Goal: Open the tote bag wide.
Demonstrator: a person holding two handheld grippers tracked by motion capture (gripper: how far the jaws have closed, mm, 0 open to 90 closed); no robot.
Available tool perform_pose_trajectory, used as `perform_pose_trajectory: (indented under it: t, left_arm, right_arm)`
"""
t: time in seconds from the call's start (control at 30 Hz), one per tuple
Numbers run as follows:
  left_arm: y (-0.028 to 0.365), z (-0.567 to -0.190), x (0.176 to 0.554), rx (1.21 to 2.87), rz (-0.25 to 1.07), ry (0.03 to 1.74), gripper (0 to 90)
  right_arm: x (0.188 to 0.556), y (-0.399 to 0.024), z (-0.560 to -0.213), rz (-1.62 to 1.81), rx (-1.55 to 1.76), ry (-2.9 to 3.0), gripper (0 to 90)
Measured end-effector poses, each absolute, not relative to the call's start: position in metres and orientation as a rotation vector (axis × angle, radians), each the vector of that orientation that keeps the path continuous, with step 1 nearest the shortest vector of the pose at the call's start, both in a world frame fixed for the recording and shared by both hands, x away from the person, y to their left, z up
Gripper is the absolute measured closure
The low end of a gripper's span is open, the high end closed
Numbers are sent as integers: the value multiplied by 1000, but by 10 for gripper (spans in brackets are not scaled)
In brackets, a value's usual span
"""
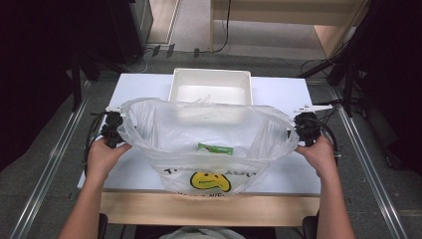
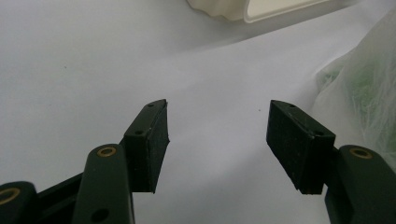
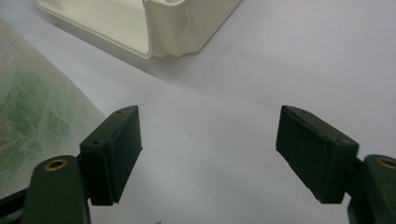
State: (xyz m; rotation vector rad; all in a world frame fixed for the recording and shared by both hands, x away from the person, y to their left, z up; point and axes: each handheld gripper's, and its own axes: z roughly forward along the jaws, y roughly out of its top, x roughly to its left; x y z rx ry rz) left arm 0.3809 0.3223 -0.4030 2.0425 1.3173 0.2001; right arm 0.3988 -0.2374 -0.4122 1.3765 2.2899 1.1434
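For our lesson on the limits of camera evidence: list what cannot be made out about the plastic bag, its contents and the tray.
- Black print on the plastic bag, high view: too small, and creased above the yellow smiley.
- Label on the green packet, high view: too small, veiled by film.
- White tray, high view: its near part is hidden behind the bag's rim.
- Green shapes in the bag, right gripper view: blurred by the film.

Clear plastic bag [image 1: 164,127] with yellow smiley, green packet [image 1: 215,148], white tray [image 1: 211,85], white table [image 1: 134,84]
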Motion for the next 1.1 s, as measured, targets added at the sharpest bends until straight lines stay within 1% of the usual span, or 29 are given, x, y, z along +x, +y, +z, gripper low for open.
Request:
perform_pose_trajectory:
  t: [0.1,0.2,0.37,0.4,0.5,0.6,0.67,0.7,0.73,0.8,1.1]
  left_arm:
    - [323,-403,382,2037,181,1318,373]
    - [324,-403,384,2008,133,1342,380]
    - [322,-402,384,2023,128,1328,390]
    - [322,-402,384,2024,126,1335,396]
    - [321,-400,382,2037,141,1338,475]
    - [320,-398,381,2042,132,1310,479]
    - [319,-397,380,2036,130,1282,469]
    - [318,-397,381,2033,129,1268,427]
    - [318,-397,381,2033,129,1268,405]
    - [317,-397,382,2034,109,1273,403]
    - [316,-398,383,2040,108,1277,379]
  right_arm:
    - [399,-238,-412,1150,1372,2297,251]
    - [401,-239,-412,1153,1373,2305,260]
    - [401,-240,-410,1155,1376,2317,288]
    - [401,-240,-410,1155,1373,2318,290]
    - [400,-241,-408,1160,1364,2317,305]
    - [400,-240,-407,1158,1352,2320,308]
    - [399,-240,-406,1156,1345,2323,312]
    - [399,-238,-405,1159,1328,2327,316]
    - [399,-238,-405,1159,1328,2327,316]
    - [398,-238,-403,1161,1326,2332,326]
    - [399,-239,-402,1153,1321,2330,333]
